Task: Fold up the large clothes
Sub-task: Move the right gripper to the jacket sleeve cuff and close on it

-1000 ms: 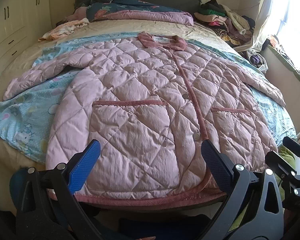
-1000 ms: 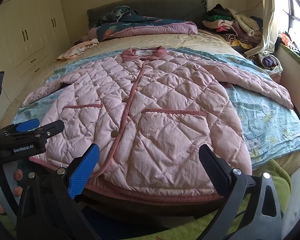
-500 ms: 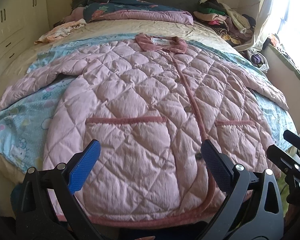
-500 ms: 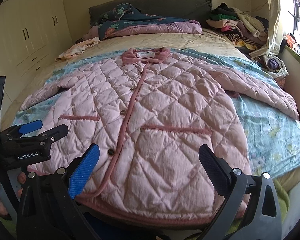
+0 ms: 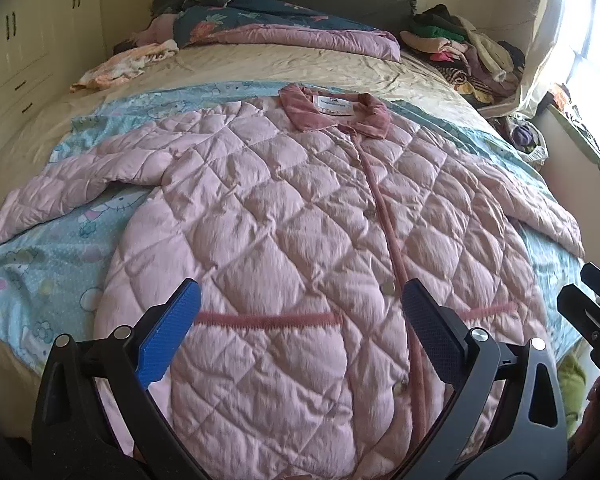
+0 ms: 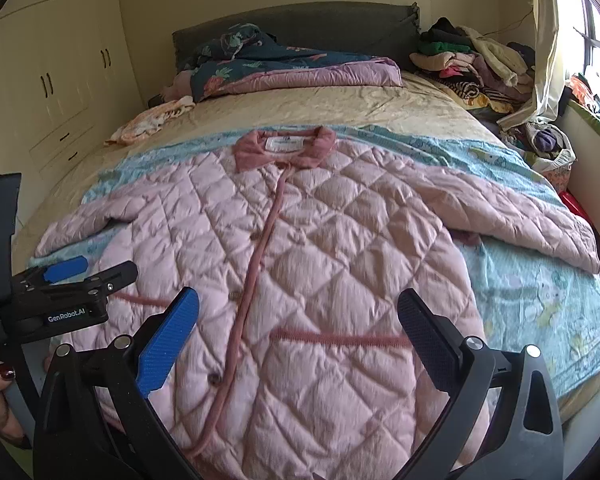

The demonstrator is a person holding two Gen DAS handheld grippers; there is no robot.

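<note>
A large pink quilted coat (image 5: 300, 232) (image 6: 320, 248) lies flat and face up on the bed, buttoned, collar at the far end, both sleeves spread out sideways. My left gripper (image 5: 300, 320) hovers open over the coat's lower left pocket area, nothing between its fingers. My right gripper (image 6: 298, 324) hangs open above the lower right pocket, also empty. In the right wrist view the left gripper (image 6: 80, 276) shows at the left, held by a hand. The right gripper's tips (image 5: 592, 296) show at the right edge of the left wrist view.
A light blue cartoon-print sheet (image 5: 40, 272) (image 6: 540, 300) lies under the coat on the beige bed (image 5: 260, 68). A folded dark floral quilt (image 6: 280, 68) sits by the headboard, a pile of clothes (image 6: 472, 60) at the far right, wardrobes (image 6: 52, 80) on the left.
Both grippers have moved forward and up over the coat's hem, so the lower edge is now beneath them. Both stay open; the coat has not moved.
</note>
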